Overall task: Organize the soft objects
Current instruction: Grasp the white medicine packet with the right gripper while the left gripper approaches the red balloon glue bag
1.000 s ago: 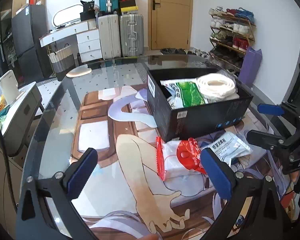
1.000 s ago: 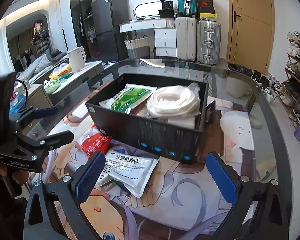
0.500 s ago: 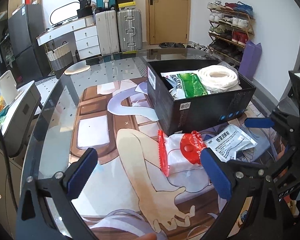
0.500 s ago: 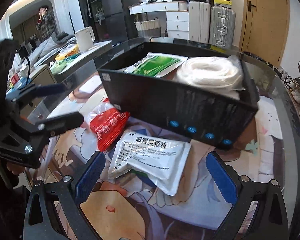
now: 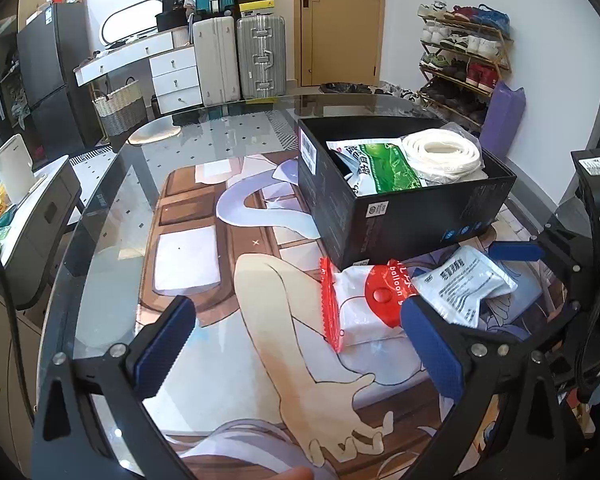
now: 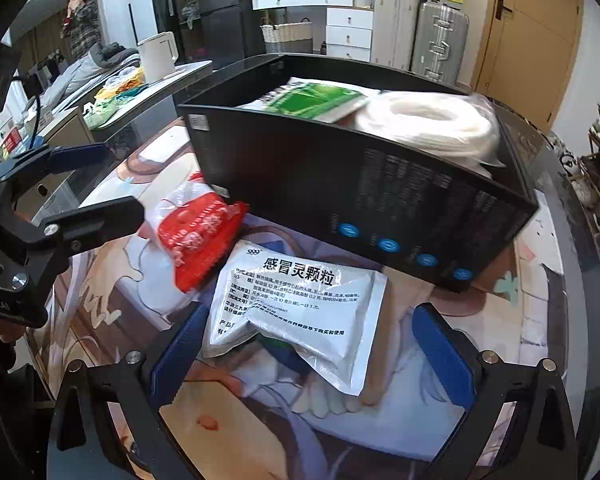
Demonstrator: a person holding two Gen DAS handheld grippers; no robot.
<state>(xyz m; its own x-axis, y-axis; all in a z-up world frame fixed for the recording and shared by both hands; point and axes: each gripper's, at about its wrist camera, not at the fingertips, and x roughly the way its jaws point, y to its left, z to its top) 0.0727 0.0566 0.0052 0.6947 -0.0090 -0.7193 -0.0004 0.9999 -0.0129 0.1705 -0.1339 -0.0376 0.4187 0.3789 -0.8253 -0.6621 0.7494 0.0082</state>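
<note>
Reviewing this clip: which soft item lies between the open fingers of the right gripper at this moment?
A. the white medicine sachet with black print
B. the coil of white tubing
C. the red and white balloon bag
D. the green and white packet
A. In the right wrist view the white medicine sachet lies on the table between the spread fingers of the right gripper, not yet clamped.

Two fisheye views, each looking forward along a handheld gripper's fingers. The left camera sits higher and farther over the surface [image 5: 112, 216]; the right camera is low and close. Both share the black box [image 5: 412, 216] [image 6: 380, 192].
</note>
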